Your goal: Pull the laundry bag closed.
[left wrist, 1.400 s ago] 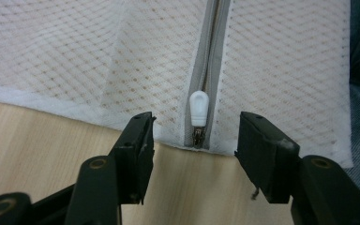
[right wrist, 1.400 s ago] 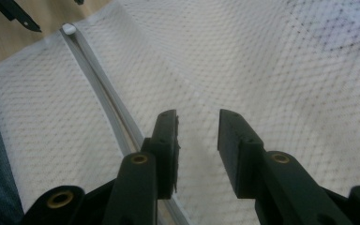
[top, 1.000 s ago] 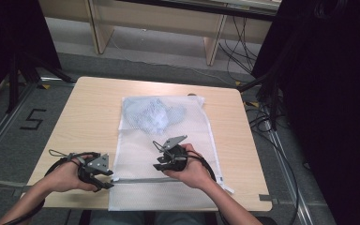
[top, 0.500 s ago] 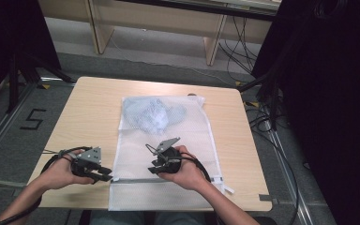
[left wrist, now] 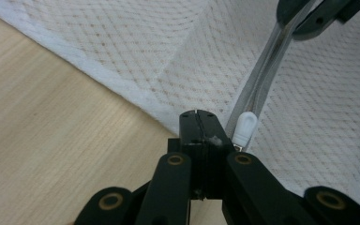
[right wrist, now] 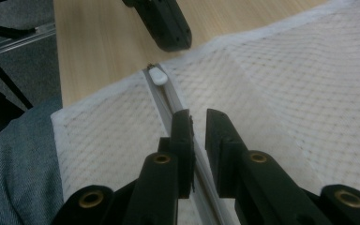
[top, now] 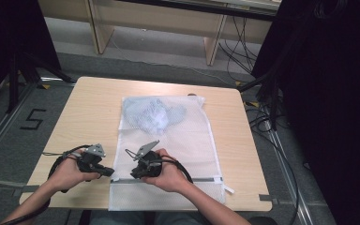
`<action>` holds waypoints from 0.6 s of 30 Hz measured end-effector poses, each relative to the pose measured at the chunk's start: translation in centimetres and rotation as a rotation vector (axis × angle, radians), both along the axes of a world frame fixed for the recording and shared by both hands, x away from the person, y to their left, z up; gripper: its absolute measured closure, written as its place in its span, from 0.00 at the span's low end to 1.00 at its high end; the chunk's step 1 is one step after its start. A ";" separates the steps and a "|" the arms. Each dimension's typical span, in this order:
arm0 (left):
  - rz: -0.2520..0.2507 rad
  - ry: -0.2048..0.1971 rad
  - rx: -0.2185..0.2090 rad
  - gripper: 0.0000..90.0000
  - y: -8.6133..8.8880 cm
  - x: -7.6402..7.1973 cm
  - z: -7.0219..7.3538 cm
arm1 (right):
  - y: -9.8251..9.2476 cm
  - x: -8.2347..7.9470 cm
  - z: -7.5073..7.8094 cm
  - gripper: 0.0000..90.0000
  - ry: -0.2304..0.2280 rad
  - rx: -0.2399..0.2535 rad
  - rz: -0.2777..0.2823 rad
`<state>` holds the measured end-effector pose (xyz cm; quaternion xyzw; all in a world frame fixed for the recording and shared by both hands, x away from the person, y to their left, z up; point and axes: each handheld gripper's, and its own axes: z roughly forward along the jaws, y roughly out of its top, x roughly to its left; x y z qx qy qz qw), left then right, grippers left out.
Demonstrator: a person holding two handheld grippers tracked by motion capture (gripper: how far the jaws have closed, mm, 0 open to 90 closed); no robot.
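Observation:
A white mesh bag (top: 187, 136) lies flat on the wooden table (top: 89, 108), with a pale blue garment (top: 152, 115) inside at its far end. A grey zipper strip (top: 192, 180) crosses its near end, ending at a white pull tab (left wrist: 243, 129) (right wrist: 158, 76) by the left hem. My left gripper (top: 108, 172) (left wrist: 198, 117) has just been closing and is shut on that hem beside the tab. My right gripper (top: 138, 173) (right wrist: 198, 115) has just been closing too. A narrow gap remains between its jaws, which sit over the zipper strip (right wrist: 168, 105) without pinching it.
The person's jeans-clad leg (right wrist: 14, 164) lies under the table's near edge. A white cord end (top: 228, 190) sticks out at the bag's right. A floor marking "5" (top: 33, 119) lies to the left, with cables (top: 262, 122) and black drapes to the right.
The right hand has slid left along the zipper toward the left gripper. Both grippers' jaws have narrowed. The left hand has stayed nearly in place.

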<state>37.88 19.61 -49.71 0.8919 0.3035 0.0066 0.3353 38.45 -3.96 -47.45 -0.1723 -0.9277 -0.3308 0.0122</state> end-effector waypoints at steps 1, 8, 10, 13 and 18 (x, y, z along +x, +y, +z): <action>-0.006 -0.003 0.015 0.99 -0.1 0.0 0.0 | 0.2 0.1 -0.1 0.91 -0.006 0.001 0.015; -0.058 -0.009 0.081 0.99 -0.1 0.2 -0.1 | 2.0 0.0 -0.5 0.93 -0.013 -0.002 0.049; -0.042 -0.005 0.062 0.99 -0.2 0.1 -0.3 | 2.6 -0.1 -0.5 0.92 -0.001 0.005 0.059; -0.025 0.002 0.049 0.99 -0.2 0.0 -0.4 | 3.3 0.0 -0.7 0.89 0.003 -0.012 0.080; -0.033 0.001 0.050 0.99 -0.1 0.1 -0.4 | 3.8 0.2 -1.5 0.87 0.005 -0.035 0.096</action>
